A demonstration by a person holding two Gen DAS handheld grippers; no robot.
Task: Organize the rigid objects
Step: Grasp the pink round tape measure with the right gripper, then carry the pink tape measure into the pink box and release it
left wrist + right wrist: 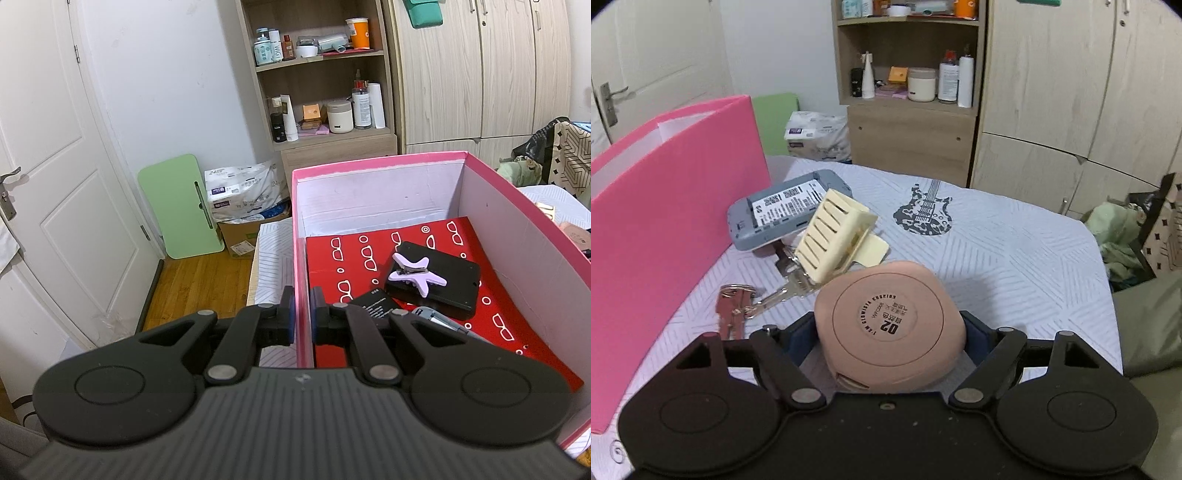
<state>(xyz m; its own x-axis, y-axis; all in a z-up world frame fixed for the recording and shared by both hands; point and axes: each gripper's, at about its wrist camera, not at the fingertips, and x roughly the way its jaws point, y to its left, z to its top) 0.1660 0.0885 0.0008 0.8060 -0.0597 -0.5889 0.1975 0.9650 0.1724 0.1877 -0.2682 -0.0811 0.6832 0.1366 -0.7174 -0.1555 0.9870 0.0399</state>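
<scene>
This is a bedroom in a home. A bed (997,236) with a guitar-print cover stands before pale wooden wardrobes (480,66), an open shelf unit (321,74) holds toiletry bottles and jars, and a white panelled door (55,166) meets wood flooring (199,284).

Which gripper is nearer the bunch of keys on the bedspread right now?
Right. The right gripper, shut on the pink compact, sits just behind and beside the keys. The left gripper is clamped on the pink box wall; no keys appear in its view.
</scene>
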